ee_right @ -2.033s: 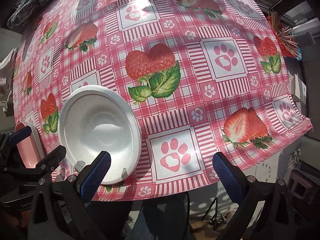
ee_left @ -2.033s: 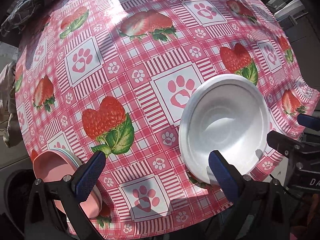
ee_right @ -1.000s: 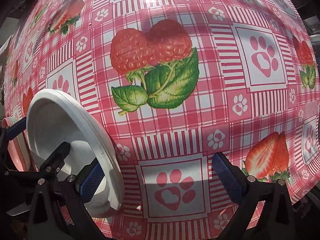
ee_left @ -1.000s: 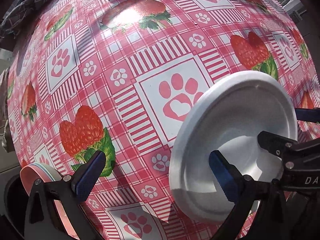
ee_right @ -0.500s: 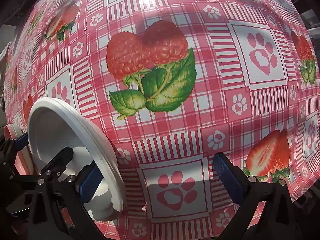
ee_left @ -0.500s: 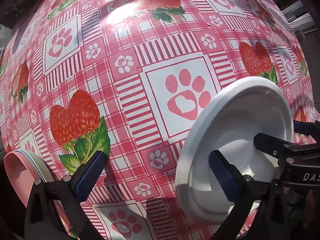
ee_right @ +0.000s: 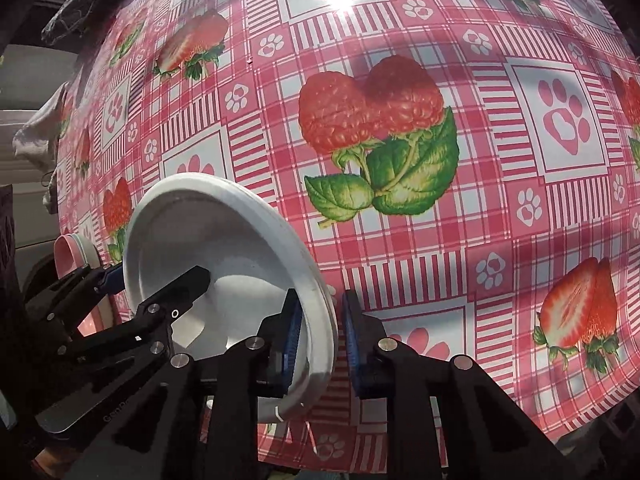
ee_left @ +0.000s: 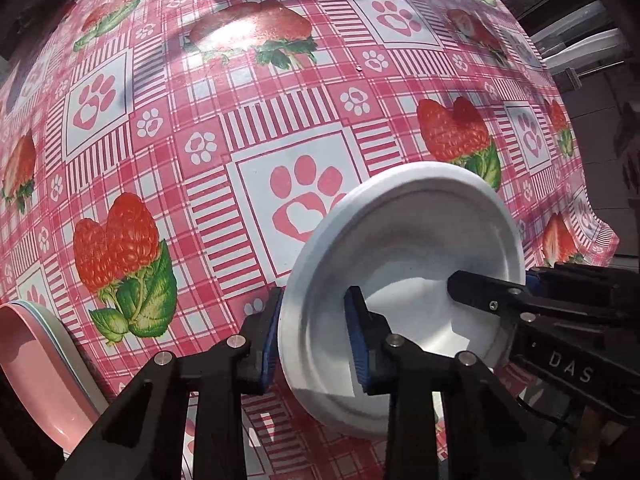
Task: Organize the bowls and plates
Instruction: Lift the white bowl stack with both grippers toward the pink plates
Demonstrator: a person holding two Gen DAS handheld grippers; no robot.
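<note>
A white bowl (ee_left: 420, 240) (ee_right: 192, 232) is tilted up on edge above the strawberry tablecloth (ee_left: 240, 128), near the table's front. My left gripper (ee_left: 314, 340) has its jaws closing, with the bowl's left rim between its blue pads. My right gripper (ee_right: 320, 340) is closing too, its pads on either side of the opposite rim. Each gripper also shows in the other's view: the right gripper (ee_left: 492, 280) and the left gripper (ee_right: 160, 276). A stack of pink bowls (ee_left: 36, 360) (ee_right: 68, 256) sits at the table's left front corner.
The table's front edge (ee_right: 520, 440) runs just below the grippers, and its right corner (ee_left: 600, 240) hangs down. A dark bundle of cloth (ee_right: 80, 12) lies at the far left, with a pale cloth (ee_right: 36, 132) beside the table.
Both grippers' jaws went from wide open to nearly closed on the white bowl's opposite rims. The bowl, flat two seconds ago, stays tipped up on edge.
</note>
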